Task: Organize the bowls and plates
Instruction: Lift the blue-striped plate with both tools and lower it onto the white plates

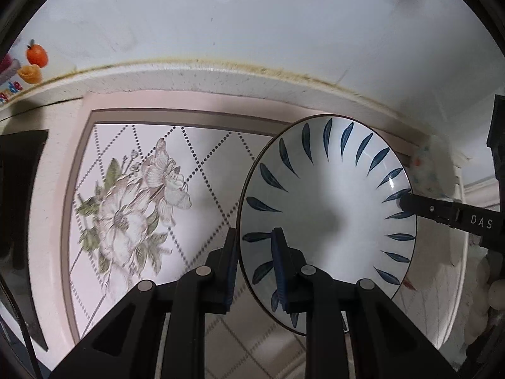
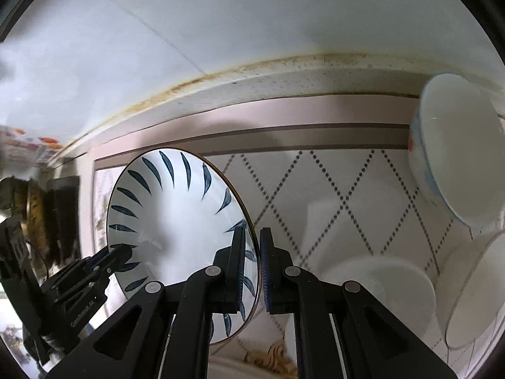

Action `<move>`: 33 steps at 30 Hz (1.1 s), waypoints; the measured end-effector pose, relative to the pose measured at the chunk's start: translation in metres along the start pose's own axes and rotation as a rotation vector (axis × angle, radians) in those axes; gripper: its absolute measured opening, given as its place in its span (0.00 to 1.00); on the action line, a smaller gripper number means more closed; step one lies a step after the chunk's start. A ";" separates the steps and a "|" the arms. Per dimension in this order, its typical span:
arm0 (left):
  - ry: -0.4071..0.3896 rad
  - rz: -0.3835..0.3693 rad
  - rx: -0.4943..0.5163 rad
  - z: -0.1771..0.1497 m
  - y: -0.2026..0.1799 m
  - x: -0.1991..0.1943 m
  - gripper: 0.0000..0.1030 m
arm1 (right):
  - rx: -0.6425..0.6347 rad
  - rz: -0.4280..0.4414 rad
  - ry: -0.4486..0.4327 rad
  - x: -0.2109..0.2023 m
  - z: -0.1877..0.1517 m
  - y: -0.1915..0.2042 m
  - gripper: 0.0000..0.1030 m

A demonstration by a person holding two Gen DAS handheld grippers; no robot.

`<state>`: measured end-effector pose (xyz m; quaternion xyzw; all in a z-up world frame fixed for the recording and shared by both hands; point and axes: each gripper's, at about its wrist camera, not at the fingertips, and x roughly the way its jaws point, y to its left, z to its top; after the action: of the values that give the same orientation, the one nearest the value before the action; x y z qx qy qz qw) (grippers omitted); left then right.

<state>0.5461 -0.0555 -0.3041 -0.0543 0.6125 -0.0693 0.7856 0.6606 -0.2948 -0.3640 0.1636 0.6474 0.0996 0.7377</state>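
Between the two grippers, the blue-leaf plate (image 1: 328,218) is held tilted on edge above the floral mat (image 1: 132,195). Left gripper (image 1: 255,252) clamps its lower-left rim; right gripper (image 2: 252,252) clamps the opposite rim. White bowls (image 2: 378,287) lie lower right of the right wrist view, nearer the right gripper.

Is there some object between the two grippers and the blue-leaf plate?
No. The left gripper and right gripper each already straddle the rim of the blue-leaf plate, on opposite sides; nothing visible sits between.
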 end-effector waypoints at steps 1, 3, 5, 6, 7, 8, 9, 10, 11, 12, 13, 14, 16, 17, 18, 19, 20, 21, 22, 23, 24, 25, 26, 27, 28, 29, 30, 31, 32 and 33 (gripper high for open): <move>-0.004 -0.002 0.007 -0.005 -0.002 -0.009 0.18 | -0.006 0.006 -0.003 -0.007 -0.005 0.002 0.10; -0.013 -0.007 0.017 -0.012 -0.005 -0.026 0.18 | -0.018 0.017 -0.008 -0.022 -0.018 0.005 0.10; -0.019 -0.010 0.033 -0.024 -0.011 -0.041 0.18 | -0.038 0.020 -0.013 -0.035 -0.036 0.011 0.10; -0.020 -0.016 0.035 -0.033 -0.013 -0.048 0.18 | -0.047 0.018 -0.013 -0.042 -0.045 0.012 0.10; -0.018 -0.020 0.041 -0.038 -0.016 -0.052 0.18 | -0.058 0.018 -0.014 -0.049 -0.057 0.013 0.10; -0.016 -0.024 0.047 -0.044 -0.017 -0.056 0.18 | -0.064 0.018 -0.014 -0.055 -0.069 0.013 0.10; -0.015 -0.029 0.052 -0.054 -0.022 -0.061 0.18 | -0.066 0.018 -0.011 -0.058 -0.079 0.012 0.10; -0.013 -0.031 0.060 -0.063 -0.026 -0.064 0.18 | -0.067 0.021 -0.005 -0.062 -0.092 0.010 0.10; -0.006 -0.033 0.067 -0.073 -0.031 -0.067 0.18 | -0.068 0.025 -0.001 -0.065 -0.104 0.007 0.10; 0.001 -0.037 0.065 -0.074 -0.029 -0.068 0.18 | -0.069 0.029 0.002 -0.067 -0.117 0.003 0.10; 0.007 -0.036 0.068 -0.082 -0.030 -0.066 0.18 | -0.069 0.029 0.008 -0.070 -0.130 -0.002 0.10; 0.013 -0.032 0.075 -0.089 -0.030 -0.064 0.18 | -0.064 0.032 0.013 -0.076 -0.143 -0.014 0.10; 0.038 -0.035 0.079 -0.108 -0.034 -0.058 0.18 | -0.055 0.037 0.028 -0.074 -0.166 -0.023 0.10; 0.049 -0.037 0.080 -0.115 -0.037 -0.056 0.18 | -0.050 0.036 0.035 -0.072 -0.177 -0.027 0.10; 0.063 -0.036 0.082 -0.124 -0.038 -0.051 0.18 | -0.042 0.036 0.044 -0.069 -0.188 -0.032 0.10; 0.070 -0.032 0.087 -0.130 -0.040 -0.047 0.18 | -0.034 0.037 0.050 -0.066 -0.195 -0.037 0.10; 0.074 -0.027 0.093 -0.135 -0.041 -0.044 0.18 | -0.025 0.040 0.057 -0.062 -0.202 -0.041 0.10; 0.080 -0.021 0.099 -0.141 -0.045 -0.042 0.18 | -0.016 0.042 0.064 -0.058 -0.208 -0.046 0.10; 0.077 -0.016 0.103 -0.145 -0.046 -0.039 0.18 | -0.009 0.042 0.069 -0.054 -0.215 -0.050 0.10; 0.079 -0.013 0.108 -0.148 -0.049 -0.038 0.18 | -0.004 0.041 0.073 -0.052 -0.221 -0.054 0.10; 0.081 -0.007 0.112 -0.152 -0.051 -0.034 0.18 | -0.004 0.036 0.076 -0.048 -0.226 -0.057 0.10; 0.081 0.000 0.116 -0.154 -0.053 -0.032 0.18 | 0.000 0.033 0.076 -0.045 -0.229 -0.061 0.10; 0.080 0.007 0.120 -0.156 -0.054 -0.030 0.18 | 0.006 0.035 0.077 -0.042 -0.235 -0.064 0.10; 0.080 0.013 0.121 -0.159 -0.055 -0.027 0.18 | 0.008 0.036 0.081 -0.039 -0.238 -0.067 0.10; 0.080 0.019 0.122 -0.160 -0.056 -0.025 0.18 | 0.010 0.034 0.083 -0.036 -0.241 -0.070 0.10; 0.080 0.027 0.123 -0.162 -0.057 -0.023 0.18 | 0.010 0.032 0.082 -0.034 -0.245 -0.072 0.10; 0.079 0.037 0.123 -0.163 -0.057 -0.021 0.18 | 0.006 0.029 0.082 -0.032 -0.248 -0.074 0.10; 0.080 0.041 0.119 -0.164 -0.056 -0.019 0.18 | 0.009 0.037 0.081 -0.030 -0.249 -0.074 0.10; 0.084 0.041 0.114 -0.164 -0.054 -0.017 0.18 | 0.014 0.044 0.081 -0.029 -0.251 -0.076 0.10; 0.089 0.039 0.105 -0.165 -0.052 -0.015 0.18 | 0.014 0.049 0.080 -0.029 -0.252 -0.077 0.10</move>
<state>0.3807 -0.1042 -0.3210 0.0021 0.6434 -0.0883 0.7605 0.4028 -0.3479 -0.3934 0.1805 0.6730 0.1193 0.7073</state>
